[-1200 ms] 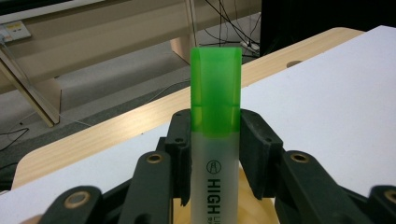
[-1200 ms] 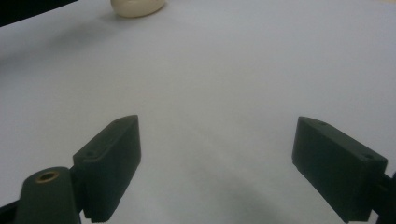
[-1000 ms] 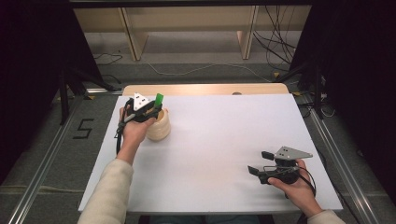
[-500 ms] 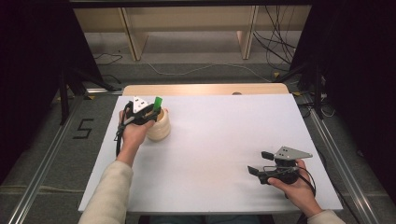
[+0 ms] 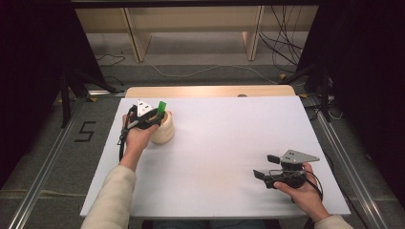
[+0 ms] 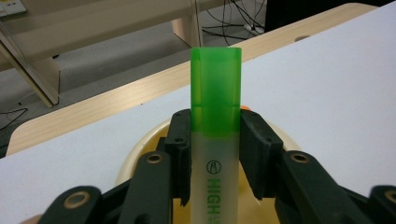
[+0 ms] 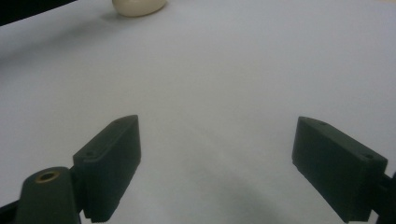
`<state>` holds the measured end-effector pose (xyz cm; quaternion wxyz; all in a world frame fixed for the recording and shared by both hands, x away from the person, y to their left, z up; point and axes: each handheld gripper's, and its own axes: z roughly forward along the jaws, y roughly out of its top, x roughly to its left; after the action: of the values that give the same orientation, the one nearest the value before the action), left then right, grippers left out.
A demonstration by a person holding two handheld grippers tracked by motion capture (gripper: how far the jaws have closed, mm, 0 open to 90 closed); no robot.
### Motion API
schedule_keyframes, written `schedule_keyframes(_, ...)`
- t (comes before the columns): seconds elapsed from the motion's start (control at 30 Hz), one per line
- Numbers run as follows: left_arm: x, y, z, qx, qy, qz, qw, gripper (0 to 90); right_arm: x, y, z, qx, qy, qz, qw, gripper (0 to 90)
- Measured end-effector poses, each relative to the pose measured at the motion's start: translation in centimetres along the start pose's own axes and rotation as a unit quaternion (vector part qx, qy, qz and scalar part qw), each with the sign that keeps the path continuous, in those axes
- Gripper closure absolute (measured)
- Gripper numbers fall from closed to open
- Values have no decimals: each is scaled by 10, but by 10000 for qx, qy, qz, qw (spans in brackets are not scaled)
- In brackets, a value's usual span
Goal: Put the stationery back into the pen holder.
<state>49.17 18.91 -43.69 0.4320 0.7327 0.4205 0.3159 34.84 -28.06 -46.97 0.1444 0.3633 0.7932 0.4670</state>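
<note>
A green-capped highlighter (image 6: 215, 107) stands upright between the jaws of my left gripper (image 6: 215, 140), which is shut on its pale barrel. It hangs over the mouth of a cream cup (image 6: 140, 151), seen from above as the cup (image 5: 164, 130) at the table's left with the green cap (image 5: 162, 105) poking up beside my left gripper (image 5: 152, 117). My right gripper (image 5: 267, 166) rests low near the front right, open, with nothing between its jaws. Its fingers (image 7: 112, 161) point across bare white table toward the far cup (image 7: 138, 6).
The white table top (image 5: 229, 143) has a wooden strip along its far edge (image 5: 210, 90). Shelving legs and cables lie on the floor behind. Metal rails run along both sides of the table.
</note>
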Motion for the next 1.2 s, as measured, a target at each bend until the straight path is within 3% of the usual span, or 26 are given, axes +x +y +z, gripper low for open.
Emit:
schedule_keyframes(0.7,2,-8,3,211,61,59,9997,664,0,0,0,14,9,-2,10000,165)
schedule_keyframes(1.2,5,-9,2,249,100,-25,9996,657,0,0,0,9,15,0,10000,165)
